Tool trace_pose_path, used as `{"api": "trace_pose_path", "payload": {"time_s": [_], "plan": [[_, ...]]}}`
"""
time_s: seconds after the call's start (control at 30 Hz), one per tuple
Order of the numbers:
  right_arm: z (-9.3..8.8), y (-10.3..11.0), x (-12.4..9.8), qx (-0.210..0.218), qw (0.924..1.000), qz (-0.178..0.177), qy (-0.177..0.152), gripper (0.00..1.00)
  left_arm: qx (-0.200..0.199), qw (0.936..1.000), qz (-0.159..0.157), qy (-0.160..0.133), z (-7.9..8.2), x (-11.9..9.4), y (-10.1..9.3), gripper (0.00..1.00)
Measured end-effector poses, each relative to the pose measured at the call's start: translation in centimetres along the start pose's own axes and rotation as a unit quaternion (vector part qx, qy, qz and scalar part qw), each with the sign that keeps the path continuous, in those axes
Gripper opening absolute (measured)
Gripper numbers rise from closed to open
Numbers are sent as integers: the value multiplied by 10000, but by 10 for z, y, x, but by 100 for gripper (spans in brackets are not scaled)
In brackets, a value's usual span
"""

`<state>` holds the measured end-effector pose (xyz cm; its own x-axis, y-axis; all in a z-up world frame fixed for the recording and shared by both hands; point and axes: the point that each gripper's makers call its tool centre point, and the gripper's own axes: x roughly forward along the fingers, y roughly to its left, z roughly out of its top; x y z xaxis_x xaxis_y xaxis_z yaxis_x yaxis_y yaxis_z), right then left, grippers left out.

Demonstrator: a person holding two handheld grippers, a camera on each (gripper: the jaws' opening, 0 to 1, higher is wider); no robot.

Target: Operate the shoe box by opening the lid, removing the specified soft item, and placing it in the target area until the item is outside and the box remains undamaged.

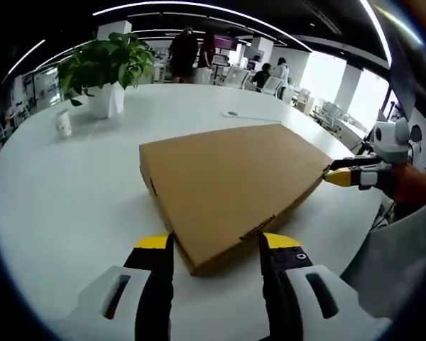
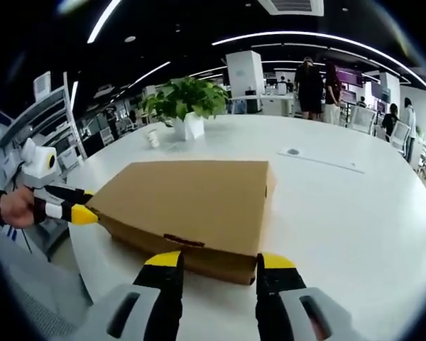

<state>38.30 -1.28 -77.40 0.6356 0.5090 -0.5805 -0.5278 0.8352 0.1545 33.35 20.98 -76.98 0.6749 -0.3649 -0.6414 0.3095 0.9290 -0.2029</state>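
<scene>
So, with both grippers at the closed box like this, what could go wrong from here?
1. The cardboard box is still shut, and the left gripper straddles one corner with open jaws. Closing hard there might crush or tear that corner.
2. The right gripper stands at the edge with the small tab; pulling up without steadying the box could slide it across the smooth white table.

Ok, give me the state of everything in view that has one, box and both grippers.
shoe box: lid closed, lying flat on the white table.
left gripper: open, jaws straddling a box corner.
right gripper: open, jaws at the box's front edge.
potted plant: upright.
small cup: upright.
</scene>
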Motion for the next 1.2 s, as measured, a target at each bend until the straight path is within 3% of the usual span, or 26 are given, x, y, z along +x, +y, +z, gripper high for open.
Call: {"api": "trace_pose_path", "payload": {"time_s": [0.43, 0.77, 1.1, 1.2], "plan": [[-3, 11, -4, -85, 9998, 117, 114, 37, -101, 9999, 68, 99, -13, -16, -1, 47], [6, 14, -12, -45, 9999, 159, -9, 36, 33, 9999, 152, 75, -8, -28, 1, 40], [15, 14, -19, -39, 9998, 124, -171, 34, -31, 9999, 135, -52, 1, -35, 0, 39], [17, 15, -20, -22, 9997, 106, -234, 34, 196, 9996, 186, -18, 3, -37, 1, 37]]}}
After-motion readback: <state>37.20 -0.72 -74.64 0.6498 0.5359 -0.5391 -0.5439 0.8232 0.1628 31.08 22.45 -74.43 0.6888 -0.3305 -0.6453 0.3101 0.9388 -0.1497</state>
